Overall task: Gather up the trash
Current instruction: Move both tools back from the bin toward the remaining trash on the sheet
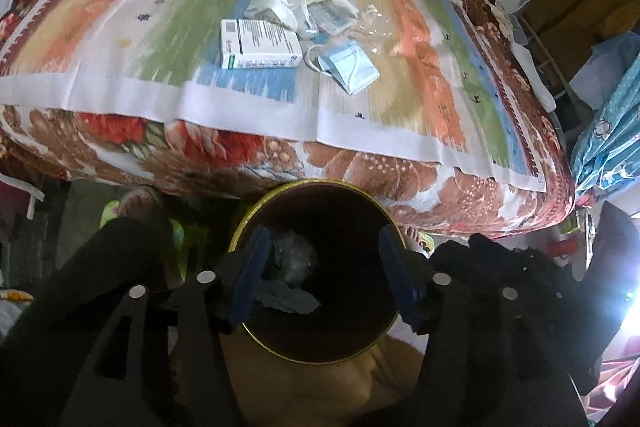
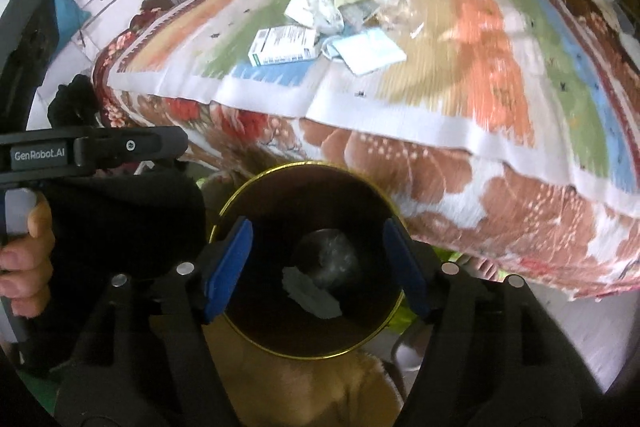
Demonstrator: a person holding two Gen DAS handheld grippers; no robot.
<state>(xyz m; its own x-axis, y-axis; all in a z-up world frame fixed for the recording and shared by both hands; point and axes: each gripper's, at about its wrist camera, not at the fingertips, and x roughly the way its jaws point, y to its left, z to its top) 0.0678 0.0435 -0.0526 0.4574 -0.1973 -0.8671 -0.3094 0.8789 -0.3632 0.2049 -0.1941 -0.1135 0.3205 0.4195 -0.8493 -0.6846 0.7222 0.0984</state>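
Observation:
A round dark bin with a gold rim [image 1: 256,205] [image 2: 224,207] stands on the floor in front of the bed. Crumpled clear plastic [image 1: 294,257] [image 2: 332,259] and a grey scrap [image 1: 288,297] [image 2: 310,293] lie inside it. My left gripper [image 1: 324,277] hangs open over the bin's mouth, nothing between its blue pads. My right gripper [image 2: 316,269] is open above the same bin, also empty. On the striped bedspread lie a white medicine box [image 1: 260,45] [image 2: 282,45], a blue face mask [image 1: 348,65] [image 2: 370,53] and crumpled wrappers [image 1: 296,5] [image 2: 324,7].
The bed with its floral blanket [image 1: 360,167] [image 2: 440,179] rises just behind the bin. In the right wrist view the left device [image 2: 80,151] and a hand [image 2: 24,263] on its handle sit at the left. Clutter and blue cloth [image 1: 608,131] crowd the right side.

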